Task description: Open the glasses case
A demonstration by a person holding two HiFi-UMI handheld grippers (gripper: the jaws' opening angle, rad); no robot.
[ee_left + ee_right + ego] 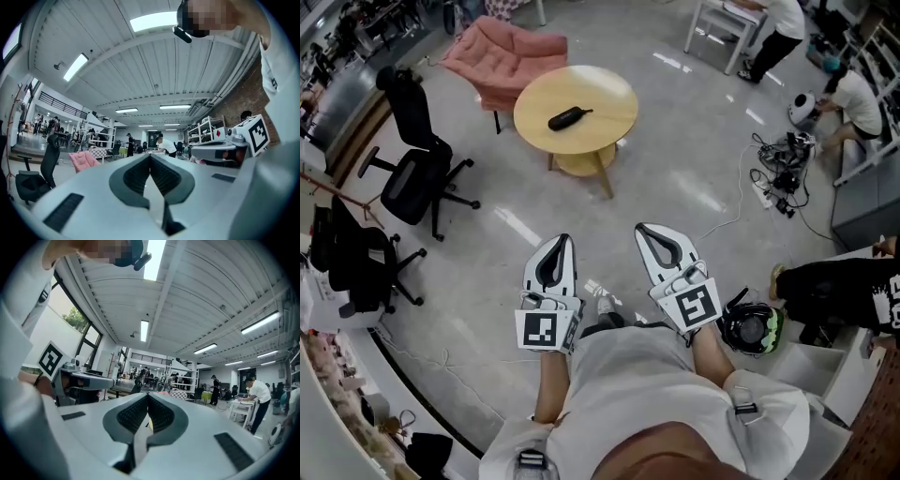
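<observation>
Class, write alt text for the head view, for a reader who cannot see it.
Seen from above, a person holds the left gripper and right gripper, both shut and empty, over a floor, short of a round table bearing a dark glasses case. A pink armchair stands beyond it.

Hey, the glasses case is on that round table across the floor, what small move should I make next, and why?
Probably walk toward the round table to bring both grippers nearer. The glasses case lies closed on it, well beyond the left gripper and right gripper, whose jaws are together and empty.
</observation>
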